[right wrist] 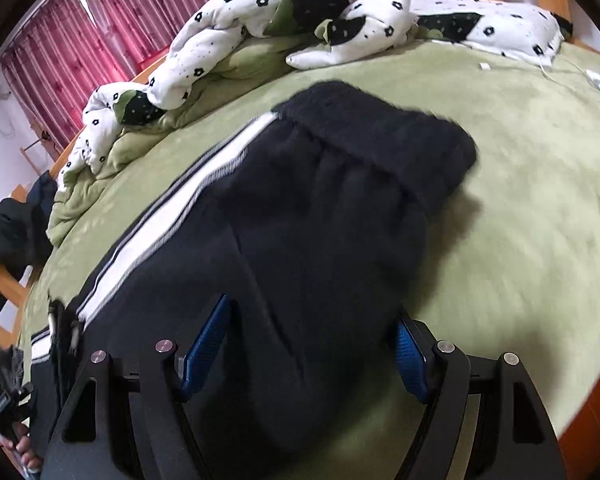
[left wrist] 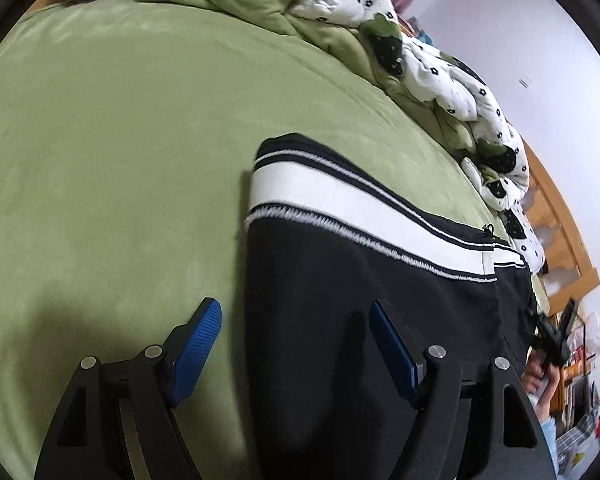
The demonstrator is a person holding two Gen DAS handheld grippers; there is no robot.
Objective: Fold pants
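Observation:
Black pants (left wrist: 340,288) with a white side stripe lie flat on the green bed sheet (left wrist: 120,160). In the left wrist view the leg end lies ahead. My left gripper (left wrist: 294,308) hovers open over the pants' left edge, one blue pad over the sheet, the other over black cloth. In the right wrist view the ribbed waistband (right wrist: 380,140) lies farthest from me. My right gripper (right wrist: 314,312) is open above the pants (right wrist: 300,220), gripping nothing. Each view catches the other gripper in a hand: the right gripper (left wrist: 554,340), the left gripper (right wrist: 4,408).
A crumpled white duvet (right wrist: 228,28) with black flowers and green lining is piled along the far side of the bed. A white cable and plug (right wrist: 592,76) lie on the sheet. Wooden bed frame (left wrist: 560,220), red curtains (right wrist: 100,20) and dark clothes (right wrist: 8,232) surround the bed.

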